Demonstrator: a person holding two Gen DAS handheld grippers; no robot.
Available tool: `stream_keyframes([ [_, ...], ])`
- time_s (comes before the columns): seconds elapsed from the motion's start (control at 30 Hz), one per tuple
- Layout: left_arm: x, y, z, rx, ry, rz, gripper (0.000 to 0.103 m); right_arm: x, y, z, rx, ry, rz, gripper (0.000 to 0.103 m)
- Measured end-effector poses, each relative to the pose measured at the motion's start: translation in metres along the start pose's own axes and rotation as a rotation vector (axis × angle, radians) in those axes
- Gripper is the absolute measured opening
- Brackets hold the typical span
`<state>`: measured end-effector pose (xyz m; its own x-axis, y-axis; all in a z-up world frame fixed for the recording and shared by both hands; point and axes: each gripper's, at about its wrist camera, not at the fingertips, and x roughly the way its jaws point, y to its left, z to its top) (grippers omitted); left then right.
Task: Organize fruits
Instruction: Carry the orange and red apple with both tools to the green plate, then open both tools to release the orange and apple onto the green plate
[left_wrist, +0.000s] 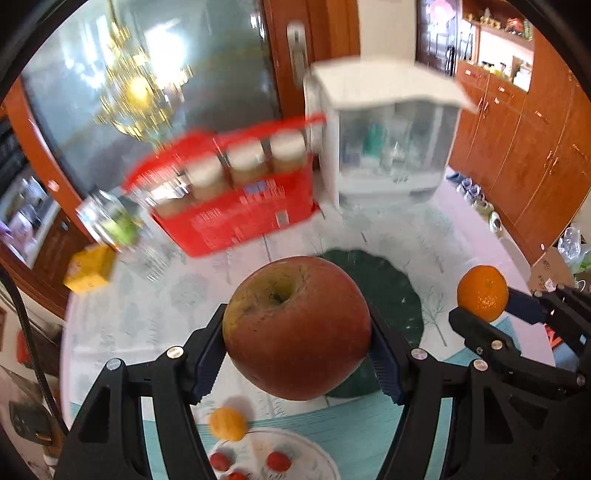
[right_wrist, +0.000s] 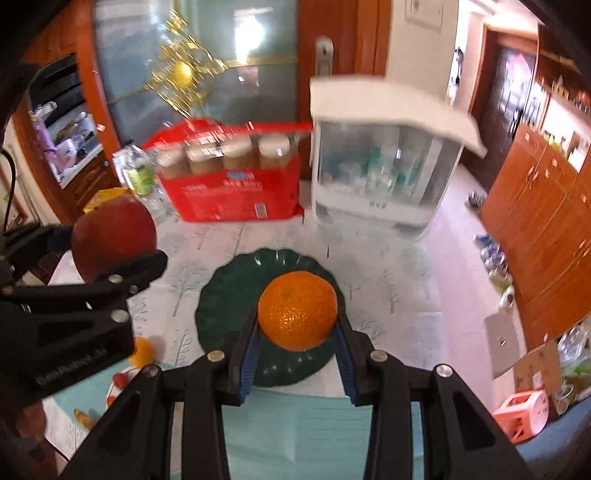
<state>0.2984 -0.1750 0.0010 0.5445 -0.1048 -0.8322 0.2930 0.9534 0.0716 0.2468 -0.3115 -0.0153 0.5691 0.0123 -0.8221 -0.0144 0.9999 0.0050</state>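
Observation:
My left gripper (left_wrist: 297, 332) is shut on a large red apple (left_wrist: 295, 326) and holds it above the table, over the near edge of a dark green plate (left_wrist: 399, 291). My right gripper (right_wrist: 297, 325) is shut on an orange (right_wrist: 297, 310) above the same green plate (right_wrist: 229, 295). The apple (right_wrist: 112, 236) shows at the left of the right wrist view, the orange (left_wrist: 482, 293) at the right of the left wrist view. A clear plate (left_wrist: 255, 448) below holds small red fruits (left_wrist: 277, 460); a small orange fruit (left_wrist: 228, 424) lies by its rim.
A red carton of jars (right_wrist: 236, 177) and a white cabinet (right_wrist: 384, 166) stand at the back of the table. A clear bottle (left_wrist: 110, 218) and a yellow box (left_wrist: 88, 269) sit at the left. A teal mat (right_wrist: 295, 424) lies near.

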Motion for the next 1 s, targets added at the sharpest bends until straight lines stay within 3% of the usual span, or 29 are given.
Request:
stream_keyframes([
  [0.23, 0.108, -0.004, -0.021, 0.018, 0.144, -0.049, 0.068, 0.106, -0.025, -0.020, 0.125, 0.173, 0.066, 0.038],
  [0.43, 0.159, -0.005, -0.038, 0.016, 0.225, -0.099, 0.068, 0.150, -0.027, -0.038, 0.146, 0.235, 0.091, 0.038],
  [0.63, 0.183, -0.005, -0.051, 0.022, 0.273, -0.101, 0.068, 0.172, -0.018, -0.048, 0.099, 0.286, 0.086, 0.039],
  [0.87, 0.196, -0.002, -0.059, 0.004, 0.322, -0.110, 0.070, 0.180, -0.010, -0.050, 0.050, 0.280, 0.048, 0.040],
  [1.0, 0.188, 0.005, -0.054, -0.022, 0.286, -0.097, 0.090, 0.177, -0.011, -0.053, 0.039, 0.261, 0.039, 0.040],
])
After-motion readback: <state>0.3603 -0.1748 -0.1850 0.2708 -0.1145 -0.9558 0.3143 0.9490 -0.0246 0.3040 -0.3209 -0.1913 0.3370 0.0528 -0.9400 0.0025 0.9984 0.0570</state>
